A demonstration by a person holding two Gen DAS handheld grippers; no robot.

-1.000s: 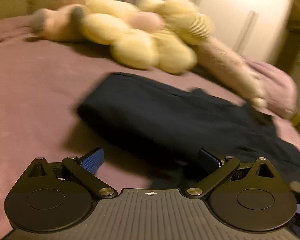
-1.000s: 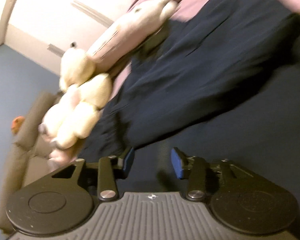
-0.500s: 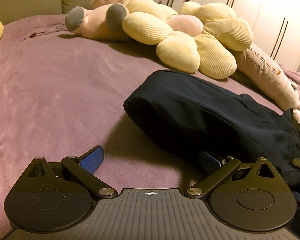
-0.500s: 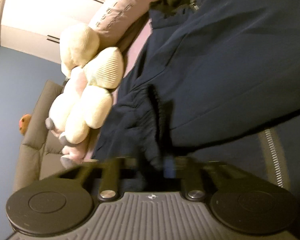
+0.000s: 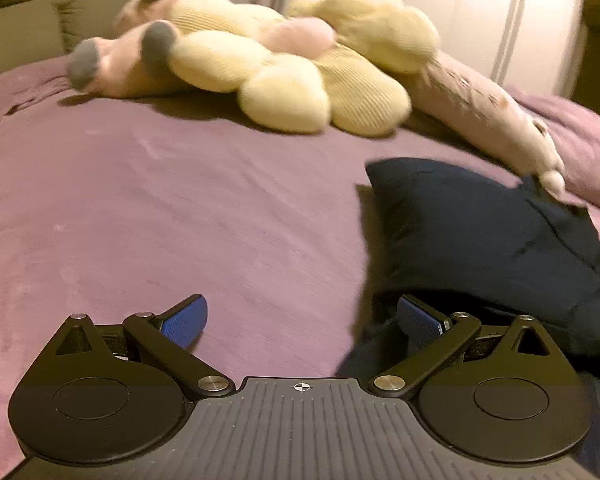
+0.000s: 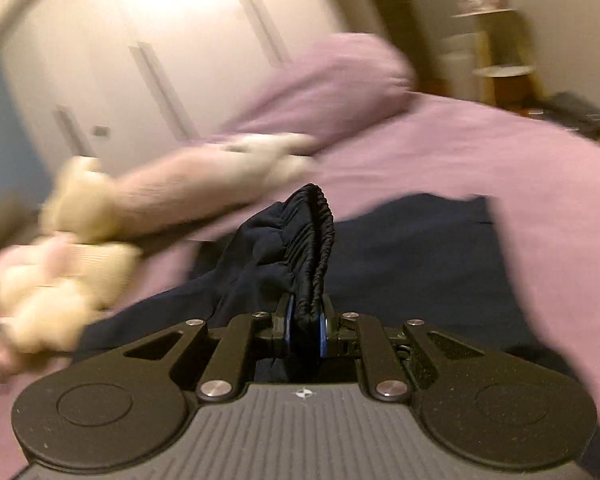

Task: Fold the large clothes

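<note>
A dark navy garment [image 5: 484, 232] lies folded over on the purple bed at the right of the left wrist view. My left gripper [image 5: 302, 320] is open and empty, low over the bed, with its right finger [image 5: 418, 322] at the garment's near edge. In the right wrist view my right gripper [image 6: 303, 328] is shut on the garment's gathered elastic cuff [image 6: 312, 240], which stands up between the fingers. The rest of the navy garment [image 6: 416, 256] spreads flat beyond it.
Yellow and pink plush toys [image 5: 284, 68] lie along the far side of the purple bed [image 5: 140, 208]. A long pink plush [image 6: 188, 196] and a purple pillow [image 6: 328, 84] sit beyond the garment. White wardrobe doors [image 6: 140, 40] stand behind.
My right gripper closed on the elastic cuff and lifted it, swinging its view up toward the wardrobe. My left gripper stayed open and shifted left, so the garment now sits further right.
</note>
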